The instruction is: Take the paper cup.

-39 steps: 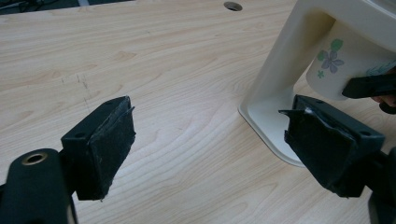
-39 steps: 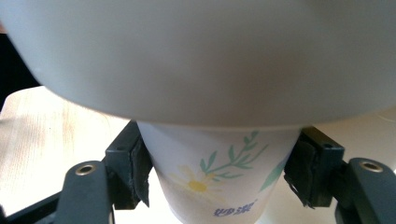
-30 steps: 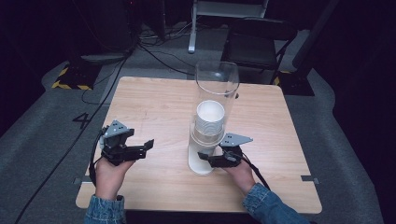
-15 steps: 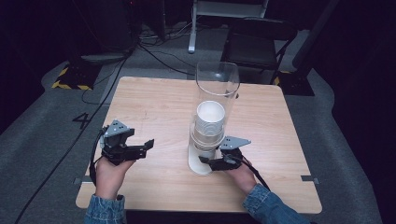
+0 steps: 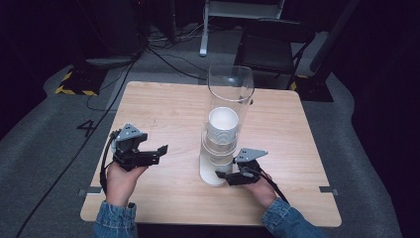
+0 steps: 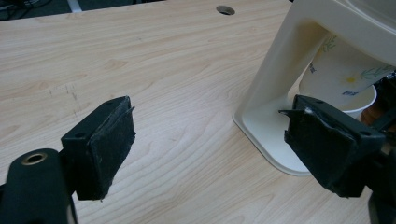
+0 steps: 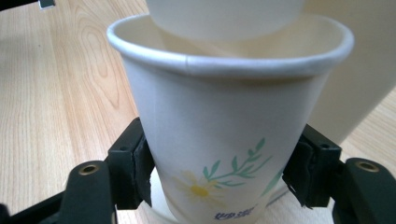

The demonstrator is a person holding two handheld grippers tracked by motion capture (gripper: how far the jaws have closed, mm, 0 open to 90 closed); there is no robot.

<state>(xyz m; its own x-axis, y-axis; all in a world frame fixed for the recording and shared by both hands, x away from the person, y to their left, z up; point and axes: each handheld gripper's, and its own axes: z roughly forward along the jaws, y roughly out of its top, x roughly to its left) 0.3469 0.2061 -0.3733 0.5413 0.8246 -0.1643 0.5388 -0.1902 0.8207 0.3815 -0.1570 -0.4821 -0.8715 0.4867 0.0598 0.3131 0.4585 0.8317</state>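
The right gripper view shows the right gripper (image 7: 219, 172) grasping an upright daisy-print cup (image 7: 224, 135), rim up, at frame centre. In the high view that cup is hidden under the dispenser (image 5: 225, 129), whose long axis stands vertical mid-table (image 5: 163, 104). At lower left the left gripper (image 5: 148, 153) hangs released.

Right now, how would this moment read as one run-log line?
right gripper: shut on paper cup under dispenser | left gripper: open, idle

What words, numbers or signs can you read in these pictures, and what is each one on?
"4": white numeral on the grey floor left of the table.
Blue print under the daisy on the paper cup: cut off at the frame edge, unreadable.
Small blue print on the same cup in the left gripper view: too blurred to read.
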